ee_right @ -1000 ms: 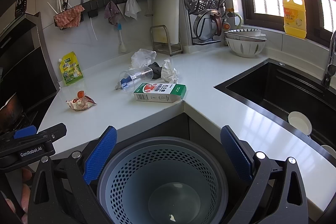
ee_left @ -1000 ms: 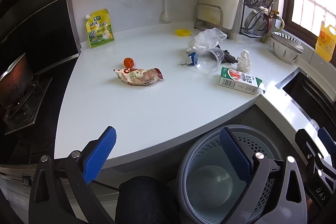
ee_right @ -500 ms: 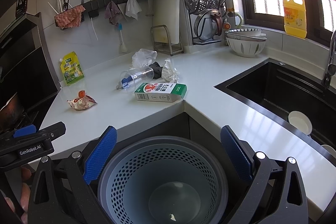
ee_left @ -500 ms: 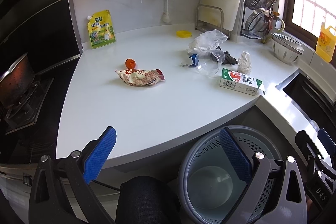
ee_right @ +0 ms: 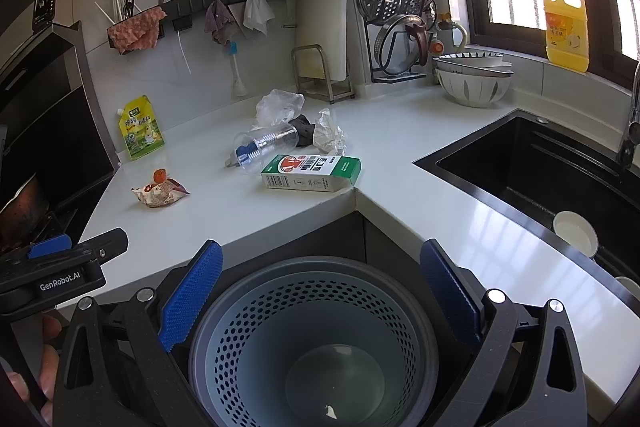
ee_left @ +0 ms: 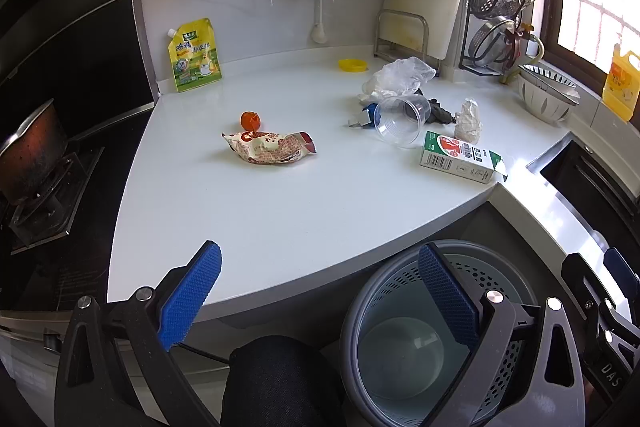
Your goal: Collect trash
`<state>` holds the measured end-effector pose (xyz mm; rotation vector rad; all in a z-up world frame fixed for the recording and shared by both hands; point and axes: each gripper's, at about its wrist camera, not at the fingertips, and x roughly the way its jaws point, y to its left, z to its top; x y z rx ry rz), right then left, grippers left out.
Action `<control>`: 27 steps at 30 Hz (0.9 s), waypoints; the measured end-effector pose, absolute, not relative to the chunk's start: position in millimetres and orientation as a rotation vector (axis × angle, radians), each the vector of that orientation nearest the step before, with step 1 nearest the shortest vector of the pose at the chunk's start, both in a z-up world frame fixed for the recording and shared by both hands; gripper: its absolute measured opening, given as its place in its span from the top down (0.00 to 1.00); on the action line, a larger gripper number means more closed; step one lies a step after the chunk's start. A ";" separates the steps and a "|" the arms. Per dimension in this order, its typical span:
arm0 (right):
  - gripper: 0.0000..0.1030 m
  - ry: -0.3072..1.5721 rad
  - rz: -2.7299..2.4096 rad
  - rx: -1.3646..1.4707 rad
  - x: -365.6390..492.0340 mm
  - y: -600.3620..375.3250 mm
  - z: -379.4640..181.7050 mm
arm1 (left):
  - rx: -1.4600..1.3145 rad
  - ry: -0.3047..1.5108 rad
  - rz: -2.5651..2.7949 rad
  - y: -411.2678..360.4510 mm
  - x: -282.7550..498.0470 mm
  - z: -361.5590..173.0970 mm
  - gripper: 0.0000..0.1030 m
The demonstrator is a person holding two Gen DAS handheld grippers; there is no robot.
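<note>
Both hand-held grippers hang with fingers spread wide and nothing between them: the left hand-held gripper (ee_left: 318,301) over the table's near edge, the right hand-held gripper (ee_right: 318,301) directly above the grey perforated bin (ee_right: 312,331), which sits below the table's front corner and holds barely a scrap.

Trash lies ahead of both. The milk carton (ee_right: 311,173) lies flat right at the front corner, its long axis running roughly along the near edge, and it is the piece closest to the right hand-held gripper (a short forward reach, I'd judge). Behind it sit the tipped clear cup (ee_right: 266,147), mouth towards the left side, a crumpled paper wad (ee_right: 330,135), a dark rag-like lump and a plastic bag (ee_right: 280,105), all bunched together.

Well apart, towards the table's left side, the snack wrapper (ee_left: 269,147) lies with its long axis across the left view, a small orange fruit (ee_left: 250,121) touching its far side. That one looks like the left's pick, with bare table all round it. The sink (ee_right: 540,171) bounds the right edge.
</note>
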<state>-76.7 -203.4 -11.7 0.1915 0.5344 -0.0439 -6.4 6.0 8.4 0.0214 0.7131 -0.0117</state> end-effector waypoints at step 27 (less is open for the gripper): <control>0.08 0.623 0.018 0.161 -26.9 -225.2 -26.7 | 0.003 0.793 0.073 37.2 35.9 -12.6 0.06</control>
